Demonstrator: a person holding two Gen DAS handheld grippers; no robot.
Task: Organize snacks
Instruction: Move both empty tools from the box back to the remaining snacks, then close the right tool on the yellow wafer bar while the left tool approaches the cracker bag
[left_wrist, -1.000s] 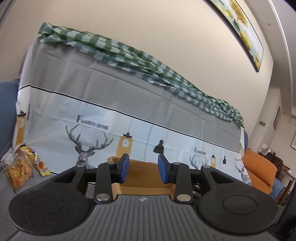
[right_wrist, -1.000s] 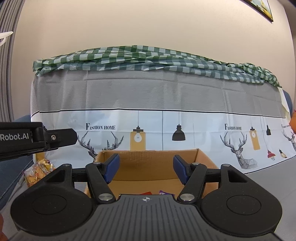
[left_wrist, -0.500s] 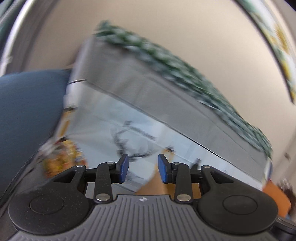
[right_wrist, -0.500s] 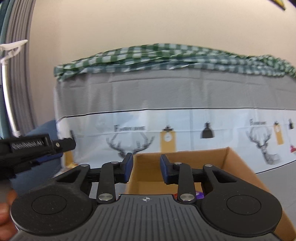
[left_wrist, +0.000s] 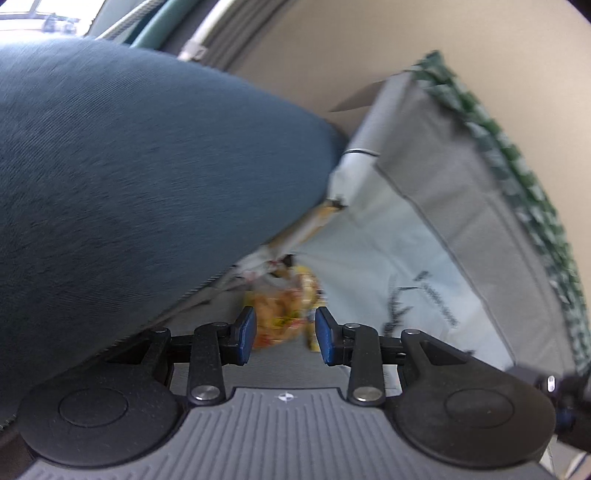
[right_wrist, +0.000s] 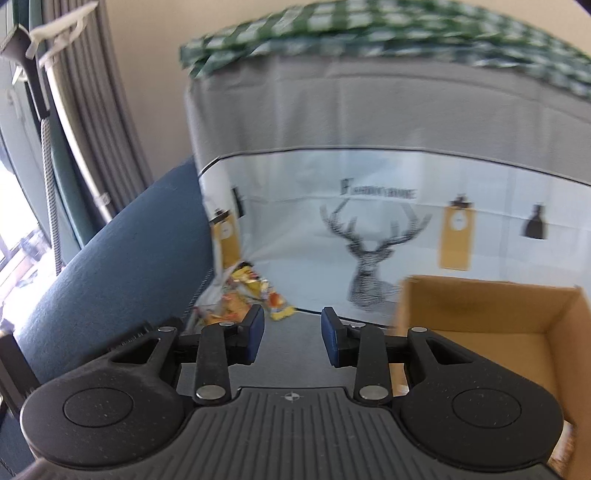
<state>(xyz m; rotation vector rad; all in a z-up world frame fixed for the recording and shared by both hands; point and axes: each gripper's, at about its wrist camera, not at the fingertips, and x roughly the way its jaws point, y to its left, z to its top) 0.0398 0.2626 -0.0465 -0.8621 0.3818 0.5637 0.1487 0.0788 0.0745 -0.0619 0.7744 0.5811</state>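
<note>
A pile of yellow and orange snack bags (left_wrist: 284, 310) lies on the grey surface, in the corner between a blue cushion and a printed cloth. My left gripper (left_wrist: 285, 334) points at the pile from close by, open, with nothing between its blue pads. In the right wrist view the same bags (right_wrist: 247, 295) lie ahead and a little left of my right gripper (right_wrist: 291, 336). Its jaws are opening and hold nothing. An open cardboard box (right_wrist: 480, 306) stands to that gripper's right; its contents are hidden.
A big blue cushion (left_wrist: 129, 184) fills the left side. A draped cloth with deer and lamp prints (right_wrist: 369, 229) rises behind, a green checked cloth (right_wrist: 369, 33) on top. Curtains and a window (right_wrist: 55, 147) are far left. Grey surface (right_wrist: 291, 321) lies before the box.
Both views have swung left from the box toward the snack pile. The left gripper rolled and came close to the blue cushion. The right jaws narrowed from wide.
</note>
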